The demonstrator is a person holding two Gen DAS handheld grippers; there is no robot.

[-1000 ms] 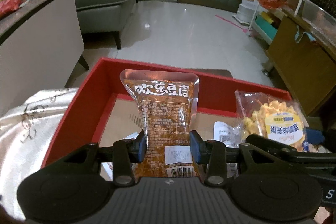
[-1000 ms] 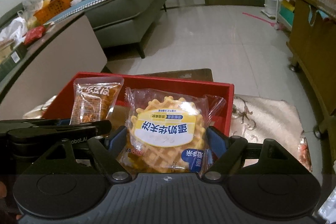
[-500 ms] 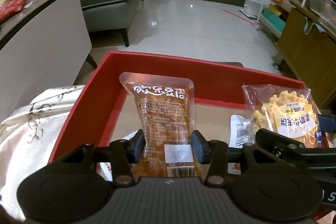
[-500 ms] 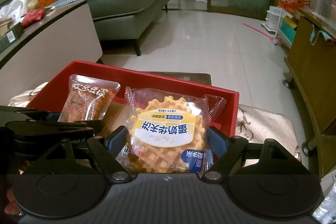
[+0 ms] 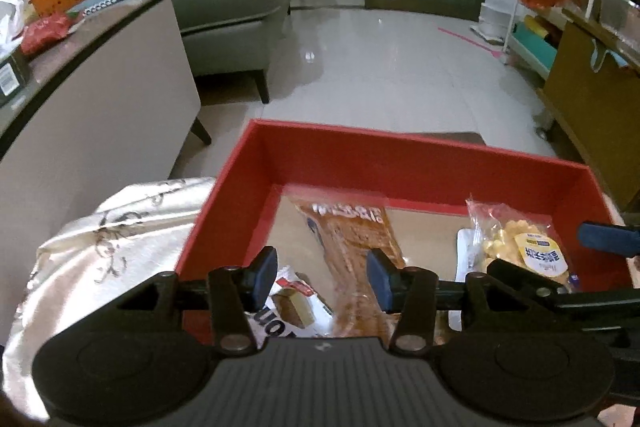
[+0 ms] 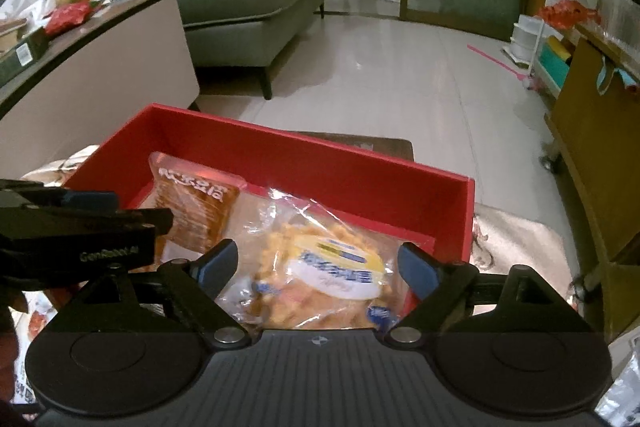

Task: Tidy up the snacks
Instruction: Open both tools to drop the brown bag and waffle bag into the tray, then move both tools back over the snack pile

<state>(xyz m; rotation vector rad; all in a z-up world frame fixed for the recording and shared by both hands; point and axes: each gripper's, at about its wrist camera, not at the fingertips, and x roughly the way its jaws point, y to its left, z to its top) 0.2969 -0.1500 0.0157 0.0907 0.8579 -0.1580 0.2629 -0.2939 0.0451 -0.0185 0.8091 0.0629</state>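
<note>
A red box [image 5: 420, 159] holds snacks; it also shows in the right wrist view [image 6: 320, 163]. An orange snack pouch [image 5: 352, 239] lies flat on the box floor, also seen in the right wrist view [image 6: 196, 207]. My left gripper [image 5: 322, 277] is open above its near end. A waffle packet [image 6: 324, 263] lies in the box's right part, also seen in the left wrist view [image 5: 520, 247]. My right gripper [image 6: 316, 269] is open, fingers on either side of it, apart from it. A white packet [image 5: 288, 315] lies under the left gripper.
The box rests on a pale embroidered cloth [image 5: 112, 247]. A grey sofa [image 5: 236, 7] stands at the back left, a counter with clutter [image 5: 80, 75] to the left, a wooden cabinet [image 5: 592, 99] and shelves to the right. Tiled floor lies beyond.
Both grippers have opened and let go. The orange pouch and the waffle packet, held upright before, now lie in the red box.
</note>
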